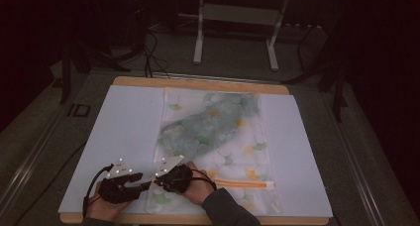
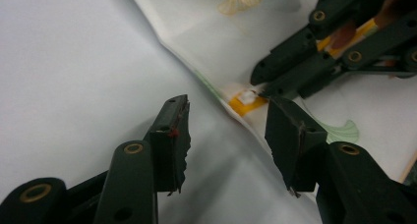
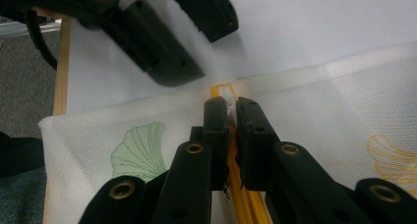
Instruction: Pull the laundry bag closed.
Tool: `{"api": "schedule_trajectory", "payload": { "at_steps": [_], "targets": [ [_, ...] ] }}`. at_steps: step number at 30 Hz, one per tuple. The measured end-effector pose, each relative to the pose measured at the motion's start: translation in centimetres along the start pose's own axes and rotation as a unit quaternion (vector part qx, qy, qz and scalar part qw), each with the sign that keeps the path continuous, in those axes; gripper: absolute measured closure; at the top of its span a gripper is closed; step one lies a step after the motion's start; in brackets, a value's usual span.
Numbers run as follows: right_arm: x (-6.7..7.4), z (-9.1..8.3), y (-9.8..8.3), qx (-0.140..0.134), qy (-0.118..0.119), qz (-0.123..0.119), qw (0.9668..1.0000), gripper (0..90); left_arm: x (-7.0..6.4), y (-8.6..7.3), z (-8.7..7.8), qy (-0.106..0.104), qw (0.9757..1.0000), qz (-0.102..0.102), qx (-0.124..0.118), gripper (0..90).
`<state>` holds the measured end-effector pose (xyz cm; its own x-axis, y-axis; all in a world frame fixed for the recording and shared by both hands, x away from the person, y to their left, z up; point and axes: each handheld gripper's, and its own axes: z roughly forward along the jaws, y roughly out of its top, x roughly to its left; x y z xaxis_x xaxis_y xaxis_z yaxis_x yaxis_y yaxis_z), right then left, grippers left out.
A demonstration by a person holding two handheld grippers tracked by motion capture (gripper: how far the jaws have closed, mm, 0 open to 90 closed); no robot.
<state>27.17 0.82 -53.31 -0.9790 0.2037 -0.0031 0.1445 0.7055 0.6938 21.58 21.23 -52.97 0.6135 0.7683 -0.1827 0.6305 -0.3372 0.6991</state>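
Clamping zipper pull (image 3: pixel 227 94): right tongs (image 3: pixel 231 108) | left tongs (image 2: pixel 228 135) apart, beside mesh bag (image 1: pixel 218 132)

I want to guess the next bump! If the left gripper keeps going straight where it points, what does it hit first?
Probably the orange zipper end at the mesh bag's edge, just ahead of the open left gripper. The right gripper is right behind it.
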Motion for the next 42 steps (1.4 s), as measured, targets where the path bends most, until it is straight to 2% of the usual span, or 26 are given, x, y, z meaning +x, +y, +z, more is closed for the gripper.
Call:
{"api": "schedule_trajectory", "payload": {
  "at_steps": [6, 16, 22, 28, 34, 39, 42],
  "targets": [
    [0.0, -0.4, 0.1, -0.008, -0.008, -0.004, 0.9999, 84.1, -0.2, 0.0, 0.4, -0.016, 0.9998, -0.007, 0.010, 51.2],
    [0.3, -1.3, 0.3, -0.015, -0.022, -0.017, 0.9995, 84.2, -0.7, 0.5, 1.3, -0.025, 0.9993, -0.001, 0.027, 51.9],
    [0.3, -2.1, 0.7, -0.018, -0.031, -0.027, 0.9990, 84.2, -0.8, 0.8, 1.7, -0.047, 0.9986, -0.003, 0.023, 56.1],
    [0.2, -2.3, 0.8, -0.023, -0.032, -0.027, 0.9988, 84.2, -0.8, 1.2, 2.0, -0.065, 0.9977, -0.006, 0.020, 59.1],
    [0.3, -2.1, 0.7, -0.024, -0.028, -0.028, 0.9989, 84.2, -1.1, 1.2, 2.5, -0.066, 0.9971, 0.007, 0.037, 69.6],
    [0.3, -2.1, 0.5, -0.024, -0.026, -0.030, 0.9989, 84.2, -1.0, 1.2, 2.6, -0.070, 0.9968, 0.007, 0.039, 84.4],
    [0.2, -2.2, 0.5, -0.024, -0.027, -0.031, 0.9989, 84.3, -1.0, 1.2, 2.6, -0.070, 0.9968, 0.009, 0.038, 88.1]
  ]
}}
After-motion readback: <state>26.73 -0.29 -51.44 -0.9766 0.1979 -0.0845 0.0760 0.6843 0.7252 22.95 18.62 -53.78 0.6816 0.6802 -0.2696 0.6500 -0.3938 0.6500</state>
